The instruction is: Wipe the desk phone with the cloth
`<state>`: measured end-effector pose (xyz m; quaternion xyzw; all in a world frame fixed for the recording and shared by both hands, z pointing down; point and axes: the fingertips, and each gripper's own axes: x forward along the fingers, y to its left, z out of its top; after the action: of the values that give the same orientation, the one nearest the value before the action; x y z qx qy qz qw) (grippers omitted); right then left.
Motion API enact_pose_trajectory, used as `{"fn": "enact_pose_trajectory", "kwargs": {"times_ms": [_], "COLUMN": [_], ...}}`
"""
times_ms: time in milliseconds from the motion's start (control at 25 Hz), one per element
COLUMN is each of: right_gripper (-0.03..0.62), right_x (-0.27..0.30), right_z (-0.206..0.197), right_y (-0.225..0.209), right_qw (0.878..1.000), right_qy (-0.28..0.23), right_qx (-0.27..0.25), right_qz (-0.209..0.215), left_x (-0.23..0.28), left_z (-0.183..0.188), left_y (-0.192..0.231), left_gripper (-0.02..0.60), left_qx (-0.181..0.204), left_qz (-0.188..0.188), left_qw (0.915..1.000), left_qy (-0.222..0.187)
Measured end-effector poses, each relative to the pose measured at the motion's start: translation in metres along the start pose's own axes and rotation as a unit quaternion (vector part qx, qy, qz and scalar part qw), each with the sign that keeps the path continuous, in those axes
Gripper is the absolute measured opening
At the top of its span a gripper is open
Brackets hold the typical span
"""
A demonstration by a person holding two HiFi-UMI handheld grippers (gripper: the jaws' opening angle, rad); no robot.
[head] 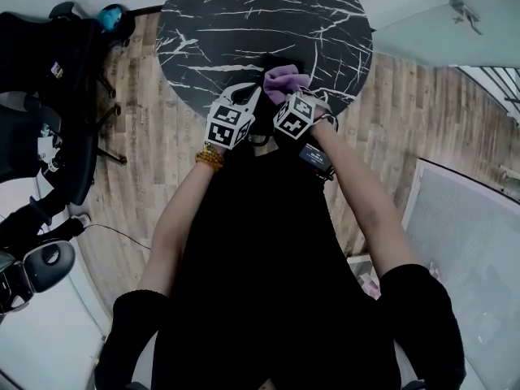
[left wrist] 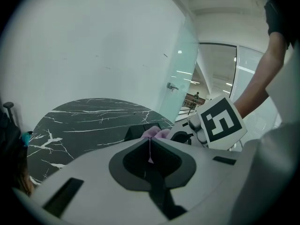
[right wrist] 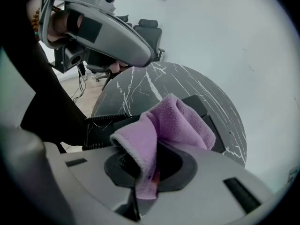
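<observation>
Over black marble table (head: 244, 23): right gripper (right wrist: 145, 175) clamped on purple cloth (right wrist: 176, 118) above desk phone (right wrist: 202, 105); left gripper (left wrist: 150, 159) just beside, jaws pressed together, empty.

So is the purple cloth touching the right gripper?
Touching. The right gripper view shows the cloth pinched between the jaws of the right gripper, with its folds bulging out over them.

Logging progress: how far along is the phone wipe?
Done: cloth is picked up, pinched in the right claw. In hand: it sits over the phone on the table; contact can't be confirmed. Left claw is shut, empty. Remaining: apparently the wipe itself; nothing shows any part wiped.
</observation>
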<state>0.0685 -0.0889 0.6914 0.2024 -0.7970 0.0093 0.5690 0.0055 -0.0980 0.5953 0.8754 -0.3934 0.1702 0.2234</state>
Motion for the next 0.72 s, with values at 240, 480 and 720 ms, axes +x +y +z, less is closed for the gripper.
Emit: {"fn": "enact_pose_trajectory", "kwargs": {"times_ms": [240, 480, 720], "right_gripper": [0.057, 0.057, 0.057], "right_x": [0.001, 0.001, 0.003], "right_z": [-0.005, -0.007, -0.012], "right_y": [0.011, 0.023, 0.036], "right_qw": [0.999, 0.999, 0.998], "right_qy": [0.003, 0.007, 0.014], "right_qx": [0.022, 0.016, 0.009], "right_qz": [0.032, 0.049, 0.062], "left_x": [-0.002, -0.002, -0.002], "left_z": [-0.003, -0.003, -0.003], "left_y": [0.001, 0.0, -0.002], "left_gripper": [0.018, 0.018, 0.018], "left_qx": [-0.004, -0.003, -0.003], "left_qz": [0.003, 0.002, 0.0], "left_qw": [1.0, 1.0, 1.0], "left_qy": [0.002, 0.001, 0.002]}}
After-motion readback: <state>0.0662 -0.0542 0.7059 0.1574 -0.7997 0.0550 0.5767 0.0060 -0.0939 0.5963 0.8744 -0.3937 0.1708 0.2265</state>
